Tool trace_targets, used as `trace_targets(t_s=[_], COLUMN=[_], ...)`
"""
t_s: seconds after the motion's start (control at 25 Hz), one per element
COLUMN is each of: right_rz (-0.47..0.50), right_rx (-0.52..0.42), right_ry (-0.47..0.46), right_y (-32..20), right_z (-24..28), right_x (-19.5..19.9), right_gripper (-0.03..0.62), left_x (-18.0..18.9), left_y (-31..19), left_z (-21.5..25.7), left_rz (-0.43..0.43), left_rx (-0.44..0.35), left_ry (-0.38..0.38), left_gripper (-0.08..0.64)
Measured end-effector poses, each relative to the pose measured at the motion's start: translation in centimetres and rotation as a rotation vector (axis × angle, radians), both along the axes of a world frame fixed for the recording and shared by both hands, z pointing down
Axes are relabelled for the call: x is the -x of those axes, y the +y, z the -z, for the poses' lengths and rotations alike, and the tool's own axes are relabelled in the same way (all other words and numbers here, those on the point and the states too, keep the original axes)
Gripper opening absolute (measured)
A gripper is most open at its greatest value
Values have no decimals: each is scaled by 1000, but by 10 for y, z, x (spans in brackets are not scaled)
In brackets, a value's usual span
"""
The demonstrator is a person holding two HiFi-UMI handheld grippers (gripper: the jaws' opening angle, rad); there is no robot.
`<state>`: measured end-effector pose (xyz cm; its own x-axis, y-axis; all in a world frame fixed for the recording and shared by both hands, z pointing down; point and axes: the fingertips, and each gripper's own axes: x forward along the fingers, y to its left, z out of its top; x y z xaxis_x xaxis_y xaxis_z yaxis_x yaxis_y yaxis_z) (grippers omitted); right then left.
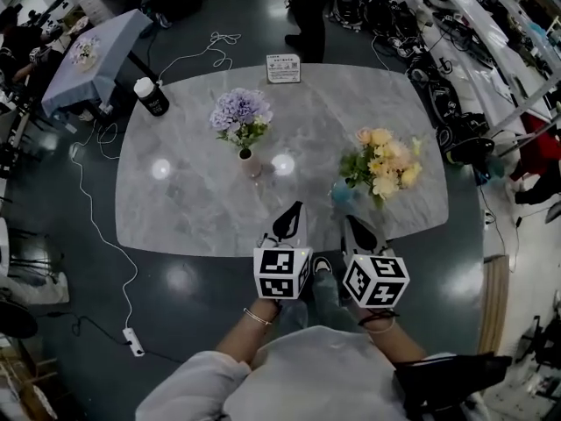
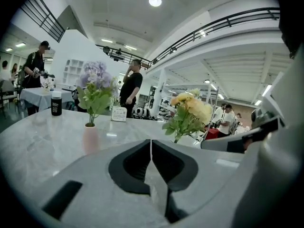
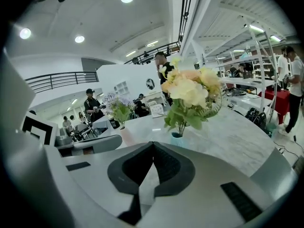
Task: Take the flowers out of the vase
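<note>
Over the marble table (image 1: 193,209) I am holding both pairs of fingers (image 3: 130,167) clenched empty, my right gripper (image 1: 351,224) nearest the upright yellow flowers (image 1: 386,160) ahead.

We wear a pale grey top (image 1: 294,382), a thin bracelet (image 1: 257,317) on 1 wrist and a dark band (image 1: 378,320) on the other. Our left gripper (image 1: 294,207) and right gripper (image 1: 349,220) each have black tapered jaws, a pale grey body and a white cube (image 1: 282,273) with black square markers.
</note>
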<state>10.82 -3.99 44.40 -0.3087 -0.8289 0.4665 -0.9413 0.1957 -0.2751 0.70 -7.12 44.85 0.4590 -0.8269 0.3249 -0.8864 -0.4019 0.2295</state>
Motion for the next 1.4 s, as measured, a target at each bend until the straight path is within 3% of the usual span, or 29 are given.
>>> trace_targets(t_s=[0.4,0.72,1.08,1.4], right_rz=[-87,-126,-125,-102], right_rx=[50,98,142,164], right_ry=[-17,-29,-53,-64], right_y=[12,17,15,11], right_z=[-29,-57,-89,-109], right_x=[-41,-64,-75,-76], right_gripper=[5,5,5,6], left_x=[-51,-88,-110,-127], left_y=[-11,-26,-46,-57], left_z=[-32,-60,-87,-102], left_rz=[-129,-199,-248,-307], left_rx=[37,54,18,-27], left_ry=[-1,17,-9,-51], left_gripper=[80,199,278,304])
